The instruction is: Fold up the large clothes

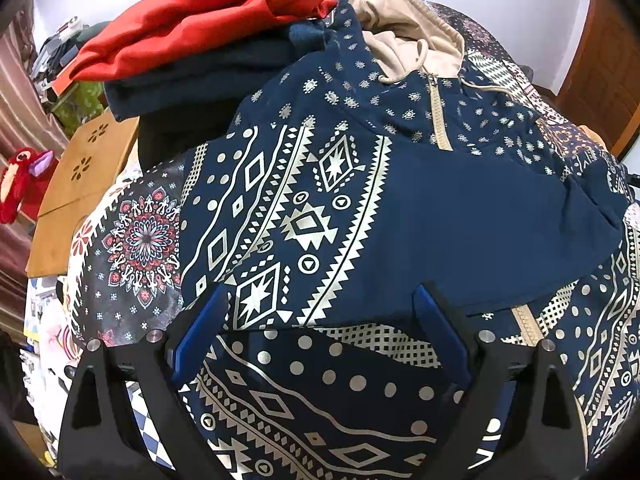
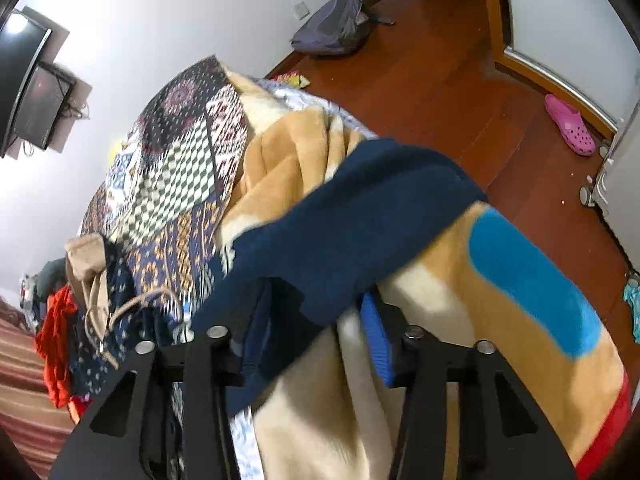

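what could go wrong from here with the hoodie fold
1. The right tongs have only the plain navy cuff between their pads, with a gap beside the blue pad, so the sleeve may slip free.
2. The patterned hoodie lies close against the stack under the red garment; dragging fabric could topple it.
3. The open left tongs hover over the hem and pin nothing, so the body may shift.

- Navy cuff (image 2: 344,236) smeared by motion blur; draped over left pad of right claw (image 2: 316,320), so grip unclear.
- Hoodie (image 1: 360,184) cut off at lower and right edges in left wrist view.
- Folded red garment (image 1: 200,24) cropped at top edge.
- Clutter (image 1: 56,56) far left too small to identify.
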`<state>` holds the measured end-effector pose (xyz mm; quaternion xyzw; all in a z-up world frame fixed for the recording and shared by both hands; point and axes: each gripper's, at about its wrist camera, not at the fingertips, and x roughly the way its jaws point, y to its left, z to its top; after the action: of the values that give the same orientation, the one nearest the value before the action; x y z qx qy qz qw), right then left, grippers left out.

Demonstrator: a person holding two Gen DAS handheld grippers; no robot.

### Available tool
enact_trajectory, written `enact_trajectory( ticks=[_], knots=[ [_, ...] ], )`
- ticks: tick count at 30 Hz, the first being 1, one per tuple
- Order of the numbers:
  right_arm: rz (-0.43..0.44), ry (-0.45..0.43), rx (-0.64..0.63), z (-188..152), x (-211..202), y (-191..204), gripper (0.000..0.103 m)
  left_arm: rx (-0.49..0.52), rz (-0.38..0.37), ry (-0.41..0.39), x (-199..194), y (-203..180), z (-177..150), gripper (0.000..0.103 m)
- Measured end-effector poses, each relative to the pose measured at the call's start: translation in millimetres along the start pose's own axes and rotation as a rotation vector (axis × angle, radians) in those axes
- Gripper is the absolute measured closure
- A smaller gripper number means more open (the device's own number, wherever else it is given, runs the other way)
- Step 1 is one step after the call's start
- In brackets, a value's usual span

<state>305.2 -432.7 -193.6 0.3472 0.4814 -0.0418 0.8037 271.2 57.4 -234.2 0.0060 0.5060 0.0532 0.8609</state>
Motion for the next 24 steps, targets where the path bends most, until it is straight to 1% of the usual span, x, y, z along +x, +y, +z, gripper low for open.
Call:
enact_trajectory(
  ticks=[1, 2, 5, 8, 10, 14, 16, 20, 22, 24],
  knots=[
    [-0.007, -0.009, 0.008, 2.6, 0.9, -0.8, 0.070, -0.002, -0.001, 0.001, 0.2, 0.7, -0.3, 0.009],
    [-0.010, -0.018, 0.014, 4.3, 1.2, -1.5, 0.077, -0.006, -0.003, 0.002, 1.1, 1.4, -0.3, 0.009],
    [-0.022, -0.042, 0.008, 9.0, 0.8, -1.4, 0.089, -0.013, -0.007, 0.005, 2.6, 2.5, -0.6, 0.009],
    [-0.040, -0.073, -0.021, 7.4, -5.9, 3.9, 0.094, -0.015, -0.009, 0.004, 2.2, 3.0, -0.8, 0.009],
    [-0.044, -0.109, -0.044, 5.4, -18.1, 8.1, 0.096, -0.012, -0.006, -0.003, 0.3, 3.5, -0.9, 0.009],
    [-0.022, -0.161, -0.110, 3.5, -47.0, 23.7, 0.098, -0.003, 0.000, -0.021, -5.3, 3.2, -1.5, 0.009],
    [-0.004, -0.172, -0.143, 2.1, -58.3, 34.7, 0.098, -0.001, -0.001, -0.033, -9.3, 2.8, -2.2, 0.009],
    [0.055, -0.197, -0.198, -4.0, -82.8, 59.4, 0.098, -0.008, -0.009, -0.058, -19.8, 5.7, -5.0, 0.009],
    [0.101, -0.204, -0.235, -10.1, -91.6, 73.8, 0.099, -0.011, -0.013, -0.067, -24.4, 8.0, -6.3, 0.009],
    [0.122, -0.232, -0.311, -20.8, -104.5, 96.0, 0.099, -0.012, -0.011, -0.077, -28.8, 10.5, -7.9, 0.009]
  ],
)
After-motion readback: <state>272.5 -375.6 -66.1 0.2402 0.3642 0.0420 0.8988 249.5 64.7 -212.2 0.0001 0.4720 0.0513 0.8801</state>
